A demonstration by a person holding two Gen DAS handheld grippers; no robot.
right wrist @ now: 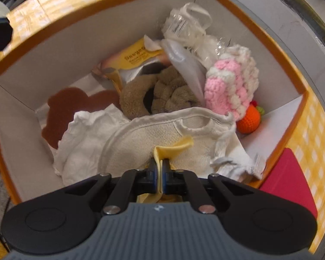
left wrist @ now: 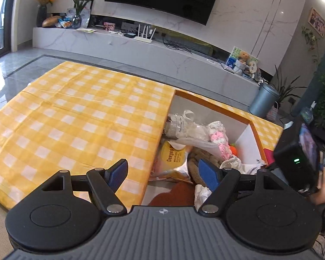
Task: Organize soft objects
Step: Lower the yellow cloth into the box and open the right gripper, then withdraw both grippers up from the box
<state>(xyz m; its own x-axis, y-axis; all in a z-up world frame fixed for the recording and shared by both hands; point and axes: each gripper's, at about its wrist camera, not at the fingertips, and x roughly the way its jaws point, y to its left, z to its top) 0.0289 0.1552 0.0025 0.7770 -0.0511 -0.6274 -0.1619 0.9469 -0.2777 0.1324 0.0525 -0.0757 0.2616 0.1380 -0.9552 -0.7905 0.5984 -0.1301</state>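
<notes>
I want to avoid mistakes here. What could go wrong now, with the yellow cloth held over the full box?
1. The right gripper pinches only an edge of the yellow cloth, so it may slip out early.
2. The box is crowded; the cloth may land on the cream pouch and hang over the rim.
3. The open left gripper hangs close above the box and could snag something.

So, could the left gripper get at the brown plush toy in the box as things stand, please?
Probably yes: the left gripper is open and empty just above the box, and the brown plush toy lies partly exposed, with only a plastic bag overlapping it.
</notes>
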